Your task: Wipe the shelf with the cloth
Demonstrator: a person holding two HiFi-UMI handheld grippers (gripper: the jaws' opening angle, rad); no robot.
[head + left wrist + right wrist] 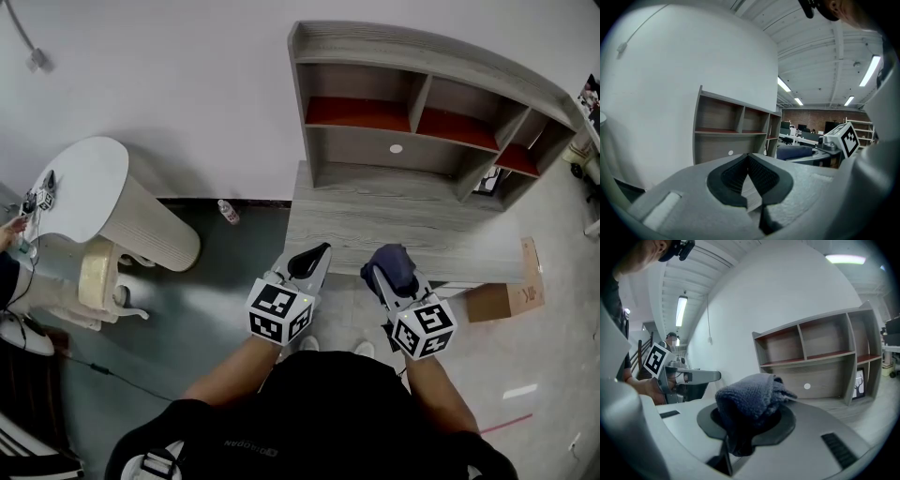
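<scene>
Standing at the near edge of the grey tabletop (pixel 375 225), the person holds both grippers low in the middle of the frame. The right gripper (pixel 386 274) has its jaws clamped on a dark blue cloth (pixel 392 261), which bunches up over the jaw tips at the tabletop's near edge. The left gripper (pixel 317 253) sits just beside it to the left, its jaws pressed together at the tips with nothing between them. The shelf (pixel 412 141), grey wood with red-lined compartments, stands at the back of the tabletop in the upper right of the frame, apart from the cloth. A cardboard box (pixel 511 295) lies on the floor at the right.
</scene>
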